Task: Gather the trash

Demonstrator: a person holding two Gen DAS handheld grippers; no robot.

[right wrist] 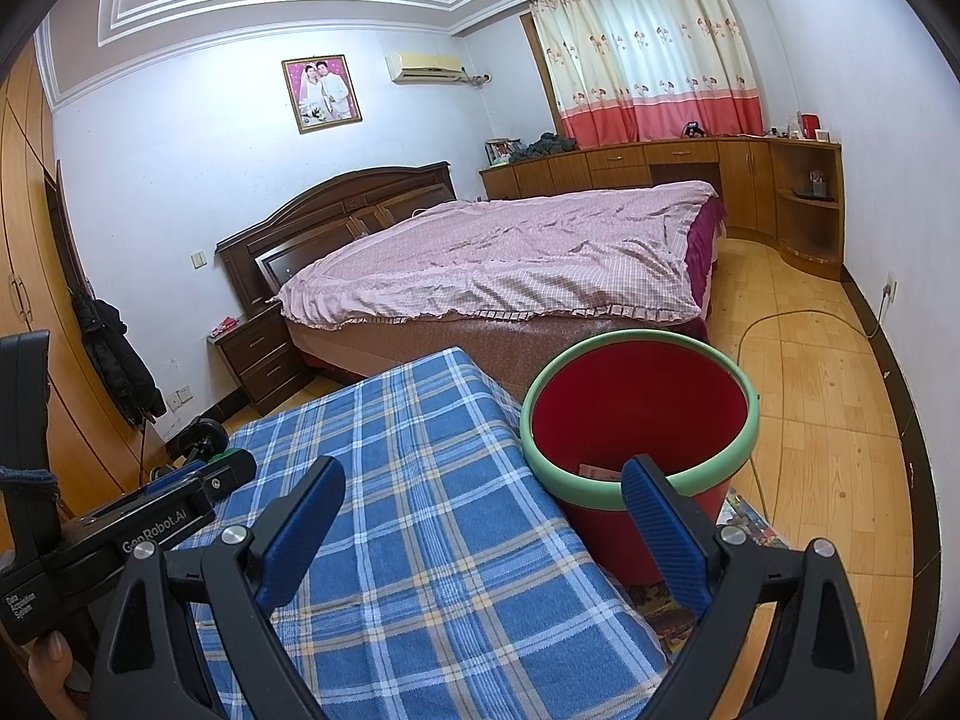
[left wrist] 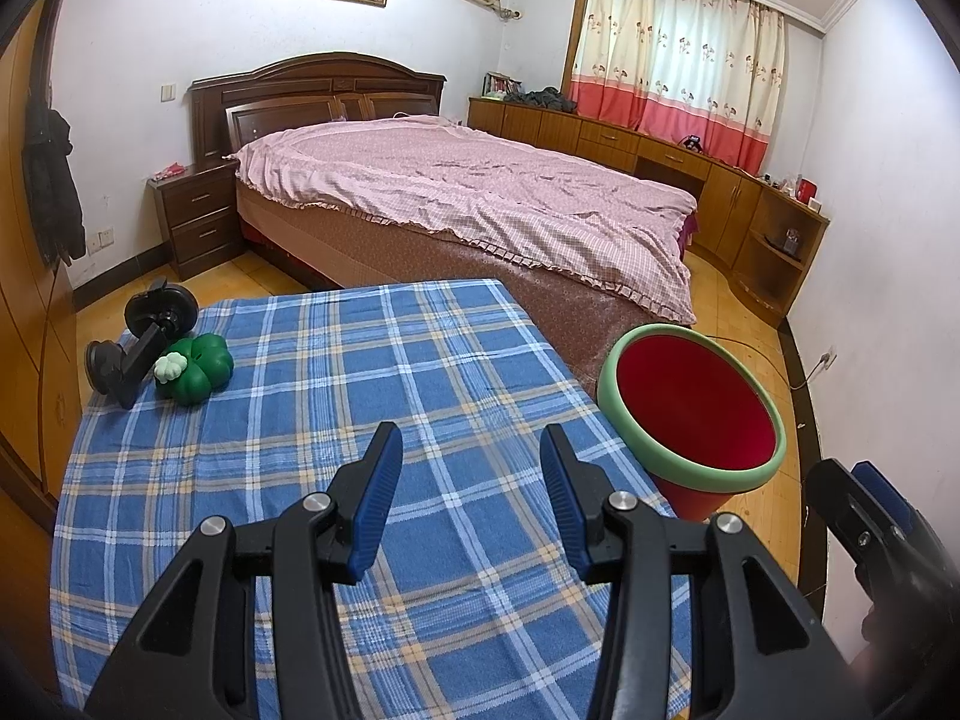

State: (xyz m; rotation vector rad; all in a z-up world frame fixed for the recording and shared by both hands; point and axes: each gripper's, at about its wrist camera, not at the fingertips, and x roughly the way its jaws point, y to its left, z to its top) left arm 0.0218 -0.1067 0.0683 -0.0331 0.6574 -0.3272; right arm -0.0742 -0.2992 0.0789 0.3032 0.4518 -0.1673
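Landmark: table under a blue plaid cloth, standing at the foot side of a bed with a pink cover.

- Red bin with a green rim: on the floor just beside the table's right edge, upright, open top; a scrap of paper lies inside near the front wall.
- Green clover-shaped toy with a small white piece: on the table's far left corner.
- Black suction-cup mount: touching the toy, partly overhanging the same corner.
- Left gripper: above the table's near middle, jaws partly apart, nothing between them.
- Right gripper: over the table's right edge, jaws wide, empty; its right finger overlaps the bin's front rim in view.
- Cable: on the wooden floor beyond the bin.
- Dark nightstand: beyond the table's far left corner.
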